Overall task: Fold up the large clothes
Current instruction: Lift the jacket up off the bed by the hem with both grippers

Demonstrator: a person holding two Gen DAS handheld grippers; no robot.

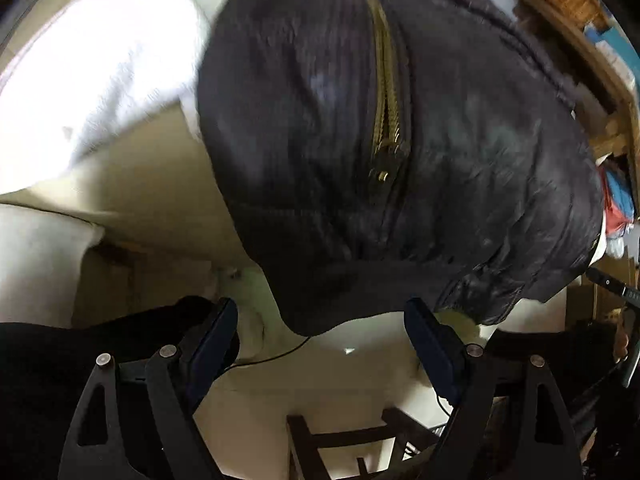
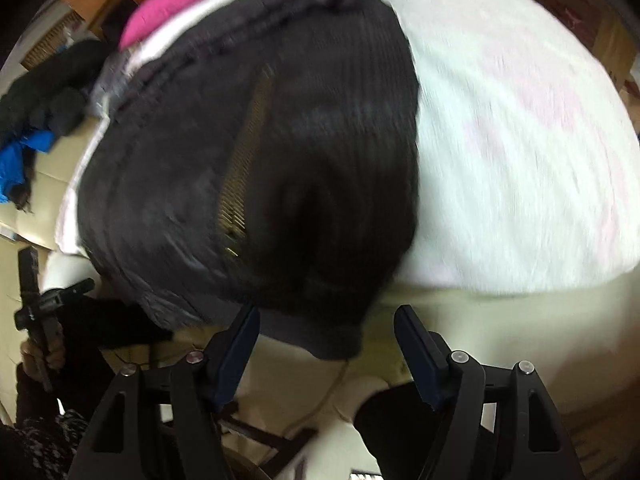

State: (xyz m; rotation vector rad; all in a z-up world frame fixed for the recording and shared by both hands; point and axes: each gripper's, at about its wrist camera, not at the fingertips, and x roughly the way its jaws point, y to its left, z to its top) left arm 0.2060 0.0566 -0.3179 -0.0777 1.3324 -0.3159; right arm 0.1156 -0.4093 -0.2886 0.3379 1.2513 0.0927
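One black quilted jacket [image 1: 400, 152] with one brass-coloured metal zipper [image 1: 386, 92] lies folded into a thick bundle on a cream padded surface [image 1: 152, 192]. The long axis of the bundle follows the zipper line, running from the near edge of the surface toward its far edge, and the ribbed dark hem [image 2: 316, 340] points to the near edge, where it hangs a little over. Beside the jacket, touching its side, lies one white fluffy blanket [image 2: 520, 160] with pale pink marks.

The left gripper [image 1: 320, 336] is just in front of the hem, with its two fingers [image 1: 218, 332] wide apart and nothing between them. The right gripper [image 2: 326, 338] is also at the near edge; its fingers [image 2: 416, 344] stand apart, one on each side of the hem, and its pads do not press on the cloth.

At the far edge lies a pile of other clothes: one pink piece [image 2: 172, 12], one red, one blue [image 2: 16, 164]. Under the near edge one dark wooden chair frame [image 1: 340, 440] is visible.
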